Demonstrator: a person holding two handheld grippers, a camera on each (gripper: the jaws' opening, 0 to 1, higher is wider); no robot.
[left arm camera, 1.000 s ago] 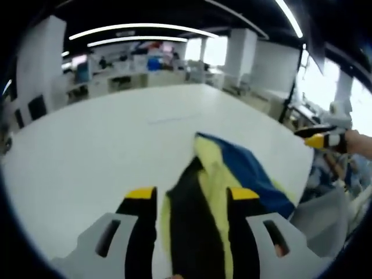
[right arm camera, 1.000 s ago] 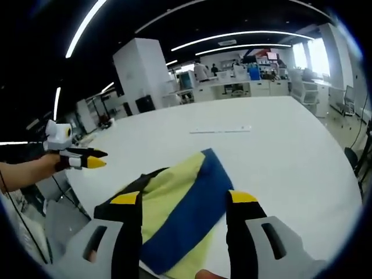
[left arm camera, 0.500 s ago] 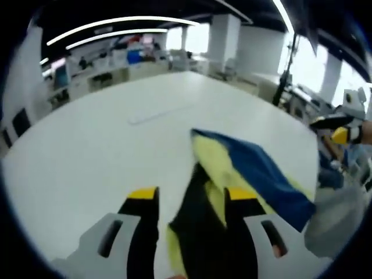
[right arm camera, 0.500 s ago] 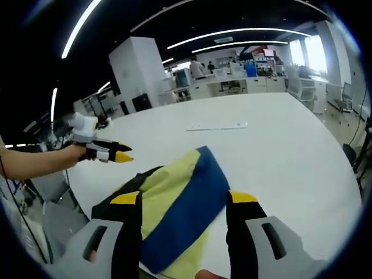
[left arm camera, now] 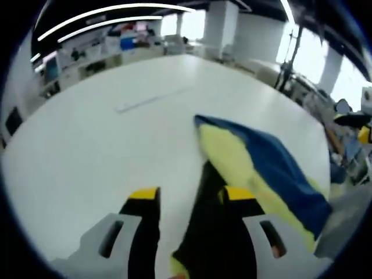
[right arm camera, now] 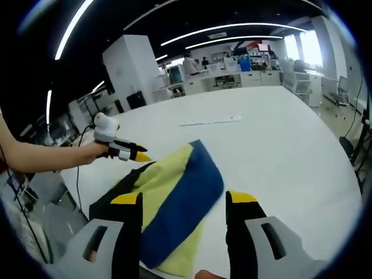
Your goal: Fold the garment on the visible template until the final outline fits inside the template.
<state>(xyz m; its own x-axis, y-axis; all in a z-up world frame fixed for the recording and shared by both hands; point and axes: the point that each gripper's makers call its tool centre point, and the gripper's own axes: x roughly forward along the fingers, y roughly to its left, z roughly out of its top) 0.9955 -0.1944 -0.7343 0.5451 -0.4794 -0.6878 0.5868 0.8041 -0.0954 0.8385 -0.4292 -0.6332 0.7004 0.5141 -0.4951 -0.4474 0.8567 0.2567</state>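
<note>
A garment (right arm camera: 174, 192) in blue, pale yellow and black lies bunched on the white table (right arm camera: 279, 145). My right gripper (right arm camera: 184, 198) hangs open over its near end, and the blue band runs between the jaws. In the right gripper view a hand holds my left gripper (right arm camera: 141, 157) with its yellow tips at the garment's far left edge, where black meets yellow. In the left gripper view the garment (left arm camera: 261, 163) stretches off to the right, and its black part sits between the open jaws of my left gripper (left arm camera: 192, 195). The right gripper (left arm camera: 363, 132) shows at the far right edge.
A thin pale strip (right arm camera: 210, 121) lies on the table beyond the garment, also seen as a strip (left arm camera: 152, 100) in the left gripper view. The table's edge (right arm camera: 64, 192) runs close on the left. Desks, pillars and chairs stand far behind.
The left gripper has come in from beyond the table's edge to the garment's left edge. The right gripper has stayed open over the garment, and the cloth has barely shifted.
</note>
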